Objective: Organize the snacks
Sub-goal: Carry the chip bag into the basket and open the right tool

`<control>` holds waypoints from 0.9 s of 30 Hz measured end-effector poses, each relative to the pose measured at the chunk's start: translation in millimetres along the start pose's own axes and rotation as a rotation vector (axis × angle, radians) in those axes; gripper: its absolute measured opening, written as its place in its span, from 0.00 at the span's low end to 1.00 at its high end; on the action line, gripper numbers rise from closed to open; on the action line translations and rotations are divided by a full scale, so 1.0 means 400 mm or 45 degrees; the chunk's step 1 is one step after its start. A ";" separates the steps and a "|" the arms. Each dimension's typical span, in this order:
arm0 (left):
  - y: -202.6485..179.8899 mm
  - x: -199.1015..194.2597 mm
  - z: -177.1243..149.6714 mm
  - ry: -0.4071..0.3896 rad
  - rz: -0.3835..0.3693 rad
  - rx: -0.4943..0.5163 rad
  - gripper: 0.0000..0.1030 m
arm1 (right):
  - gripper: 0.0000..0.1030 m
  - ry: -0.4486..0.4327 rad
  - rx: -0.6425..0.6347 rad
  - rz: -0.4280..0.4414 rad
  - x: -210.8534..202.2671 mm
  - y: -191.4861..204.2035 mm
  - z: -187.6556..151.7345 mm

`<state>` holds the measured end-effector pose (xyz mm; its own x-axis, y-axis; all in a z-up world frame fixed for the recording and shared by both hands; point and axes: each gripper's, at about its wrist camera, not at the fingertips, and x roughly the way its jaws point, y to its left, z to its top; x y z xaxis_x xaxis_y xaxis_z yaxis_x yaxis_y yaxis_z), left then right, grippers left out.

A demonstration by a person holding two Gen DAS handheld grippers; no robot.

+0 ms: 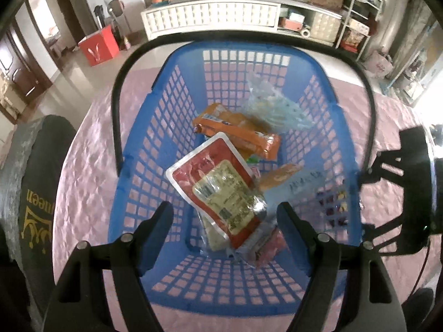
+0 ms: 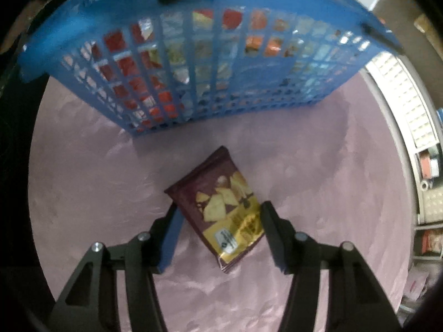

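Item 1, left gripper: jaws apart, holding nothing, poised above the blue basket. Beneath it, inside the basket, lie a red packet with a pale label, an orange packet behind it and a clear bag toward the far wall. A black handle arches over the rim.

Item 2, right gripper: jaws straddling a dark purple cracker packet, which lies flat on the pink-covered desk, just outside the basket's near wall. The fingertips sit at the packet's two long edges; whether they press on it cannot be told, and the packet looks undented.

Risks, as judged:
- The packet lies askew between the jaws, so closing may catch a corner only and let it swivel or slip on lifting.
- The film looks slick and the contents brittle; a hard squeeze could crush the crackers.
- The basket wall stands near; a low carry could snag the rim or the handle.
- The left gripper hangs over the drop zone and may obstruct the delivery.

Views compared: the left wrist view alone shows the basket's inside and the spare room there; the purple packet appears only faintly through the mesh. The right wrist view alone shows the packet and the jaws around it.
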<state>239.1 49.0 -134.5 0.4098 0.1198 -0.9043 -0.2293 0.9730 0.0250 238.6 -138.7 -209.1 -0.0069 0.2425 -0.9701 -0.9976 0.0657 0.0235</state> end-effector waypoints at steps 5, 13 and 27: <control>-0.007 -0.058 -0.008 -0.062 -0.013 0.044 0.73 | 0.58 -0.051 0.049 -0.060 -0.110 0.035 0.028; 0.008 -0.158 -0.035 -0.193 -0.069 0.073 0.73 | 0.58 -0.186 0.117 -0.181 -0.315 0.076 0.060; 0.130 -0.220 -0.044 -0.269 -0.098 0.092 0.73 | 0.58 -0.349 0.210 -0.262 -0.433 0.093 0.186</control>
<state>175.4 85.4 -61.1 0.6013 0.0761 -0.7954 -0.1294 0.9916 -0.0030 208.0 -106.1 -22.3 0.2336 0.4566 -0.8585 -0.9514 0.2896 -0.1048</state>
